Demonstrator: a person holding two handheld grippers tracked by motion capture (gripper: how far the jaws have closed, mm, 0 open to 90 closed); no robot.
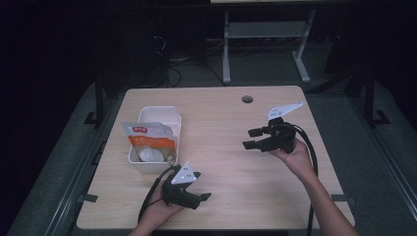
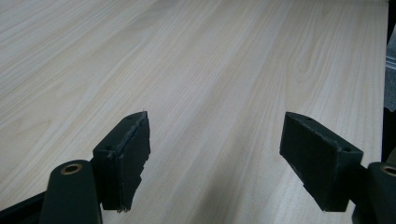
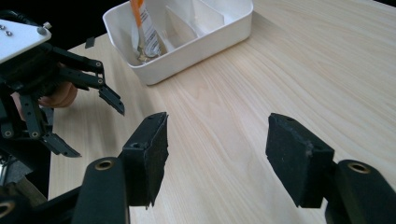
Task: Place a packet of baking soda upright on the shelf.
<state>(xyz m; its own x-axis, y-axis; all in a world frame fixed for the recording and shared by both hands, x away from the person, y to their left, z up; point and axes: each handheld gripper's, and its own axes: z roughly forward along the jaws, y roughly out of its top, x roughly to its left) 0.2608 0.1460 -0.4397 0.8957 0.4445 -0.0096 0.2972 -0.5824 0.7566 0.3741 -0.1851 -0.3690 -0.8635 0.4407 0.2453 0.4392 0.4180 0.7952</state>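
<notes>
In white bin (image 1: 168, 119), snack packet (image 1: 150, 137)

Overhead light is brightening only the wooden table (image 1: 236, 147); the floor around it is fading into darkness. Soft shadows are falling beside the white bin (image 1: 160, 115). Frames are looking slightly grainy.

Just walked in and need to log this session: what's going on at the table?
A person holds a two-jaw gripper in each hand above a light wooden table. The left gripper and the right gripper are both open and hold nothing. At the table's left stands a white rectangular plastic bin with an orange-and-white snack bag sticking out of it; neither gripper touches it.
</notes>
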